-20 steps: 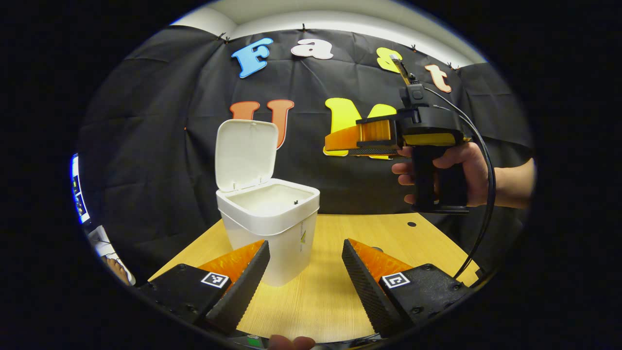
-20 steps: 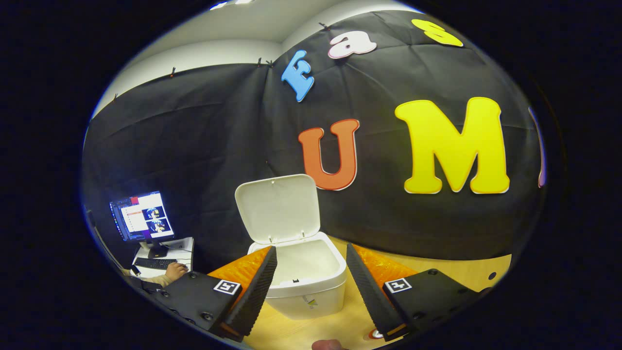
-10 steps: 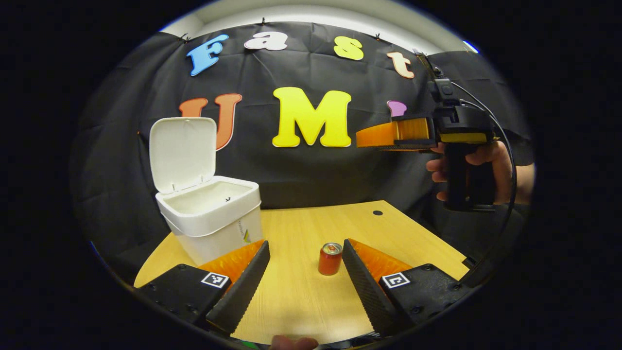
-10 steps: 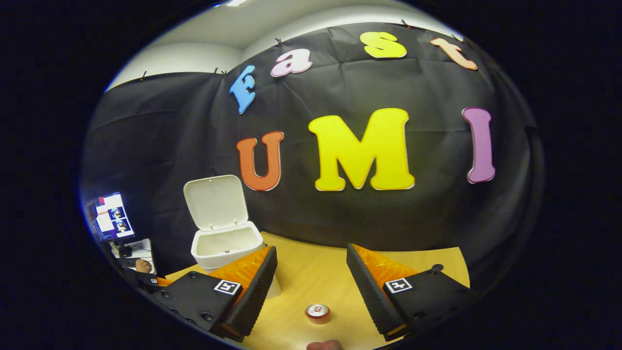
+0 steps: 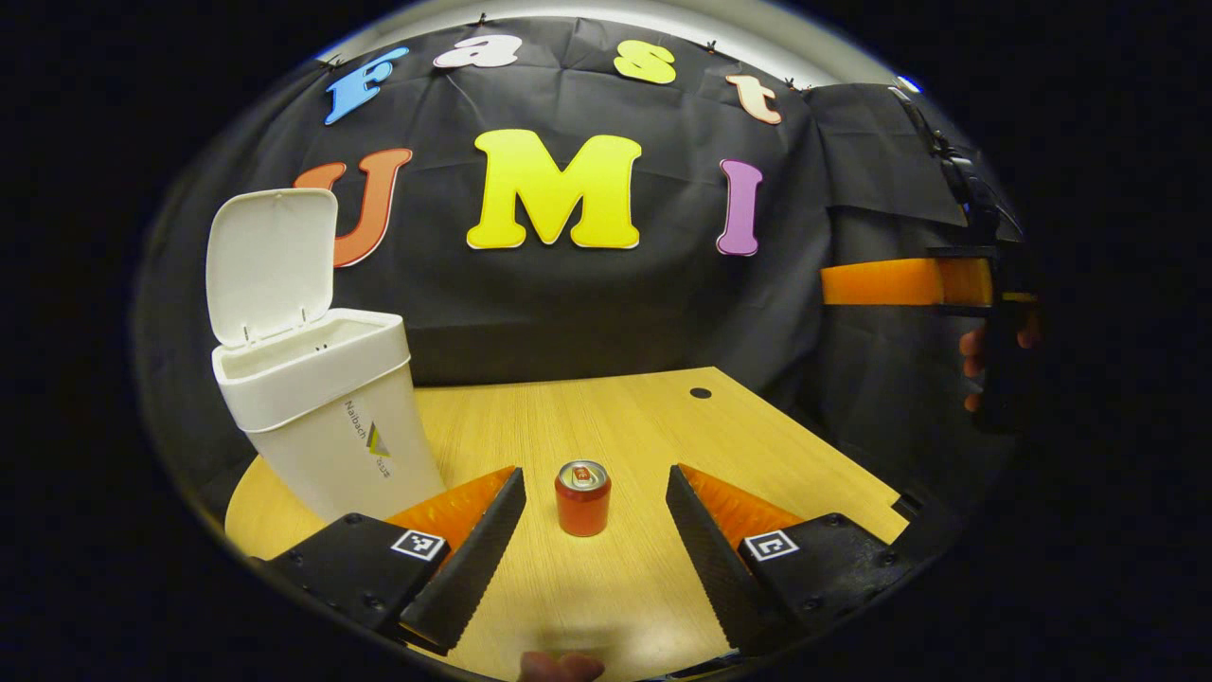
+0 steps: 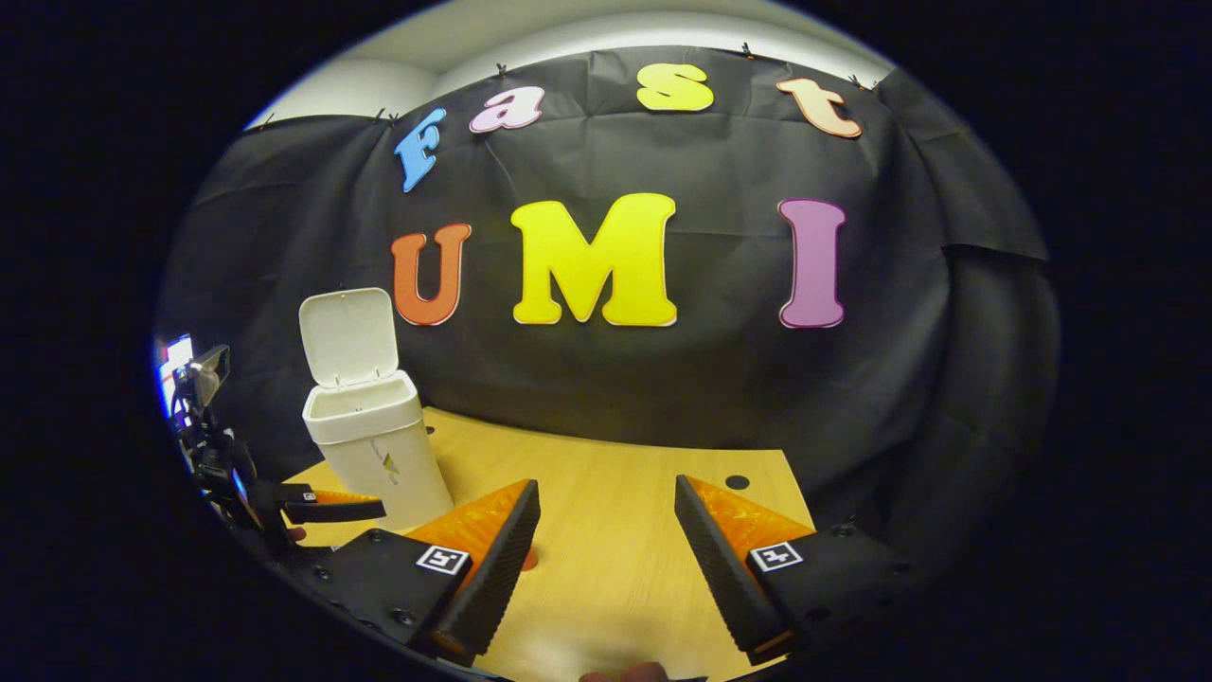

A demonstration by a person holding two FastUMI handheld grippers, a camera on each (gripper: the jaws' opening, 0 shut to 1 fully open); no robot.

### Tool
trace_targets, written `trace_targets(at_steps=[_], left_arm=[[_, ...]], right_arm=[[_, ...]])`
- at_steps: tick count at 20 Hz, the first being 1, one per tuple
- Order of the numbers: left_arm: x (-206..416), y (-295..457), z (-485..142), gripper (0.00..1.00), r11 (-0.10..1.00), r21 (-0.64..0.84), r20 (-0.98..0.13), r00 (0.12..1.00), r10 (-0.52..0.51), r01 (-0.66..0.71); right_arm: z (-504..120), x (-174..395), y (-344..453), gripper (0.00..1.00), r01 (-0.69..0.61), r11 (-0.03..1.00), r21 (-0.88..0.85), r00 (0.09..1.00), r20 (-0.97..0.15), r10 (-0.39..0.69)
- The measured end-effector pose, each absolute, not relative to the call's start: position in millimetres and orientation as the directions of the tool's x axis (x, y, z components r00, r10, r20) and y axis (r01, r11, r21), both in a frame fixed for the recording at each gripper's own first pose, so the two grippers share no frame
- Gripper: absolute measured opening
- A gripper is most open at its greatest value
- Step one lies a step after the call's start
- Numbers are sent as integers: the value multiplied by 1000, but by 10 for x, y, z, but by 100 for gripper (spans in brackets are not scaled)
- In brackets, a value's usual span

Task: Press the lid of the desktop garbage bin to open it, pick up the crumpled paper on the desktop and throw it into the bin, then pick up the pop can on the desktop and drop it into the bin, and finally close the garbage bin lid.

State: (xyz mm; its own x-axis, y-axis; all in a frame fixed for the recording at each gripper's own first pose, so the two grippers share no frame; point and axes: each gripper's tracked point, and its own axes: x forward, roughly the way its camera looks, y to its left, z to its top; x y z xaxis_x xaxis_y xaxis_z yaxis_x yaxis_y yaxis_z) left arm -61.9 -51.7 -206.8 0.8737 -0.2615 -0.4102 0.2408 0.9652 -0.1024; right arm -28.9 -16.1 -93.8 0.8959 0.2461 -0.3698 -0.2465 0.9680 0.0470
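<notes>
A white bin stands at the table's left with its lid raised upright. A red pop can stands upright on the wooden table. My left gripper is open, and the can sits in line with the gap between its fingertips, touching neither. The right gripper hovers high at the far right, held by a hand. In the right gripper view, my right gripper is open and empty above the table. The bin is far left, and a sliver of the can peeks from behind a finger.
The left gripper shows low at the left beside the bin. A small round hole lies near the table's back edge. Black cloth walls close in behind and to the right.
Both views have swung right and back from the bin. The can has come into sight between my left gripper's fingers. The right gripper has drifted off to the far right.
</notes>
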Motion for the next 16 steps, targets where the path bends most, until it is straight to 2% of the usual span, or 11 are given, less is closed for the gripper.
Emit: trace_targets(at_steps=[5, 9, 16], left_arm=[[-460, -669, -2622, 99, 965, -61, -449, 856, -255, 255], [-312, -771, -2985, 99, 970, -82, -475, 847, -240, 229], [-49, -792, -3429, 99, 975, -118, -499, 838, -220, 186]], right_arm=[[-1218, -465, -416, 92, -202, 979, 25, 881, -432, 193], [-1444, -583, -549, 92, -201, 980, -4, 858, -484, 174], [-1795, -745, -457, 92, -251, 968, -5, 807, -553, 207]])
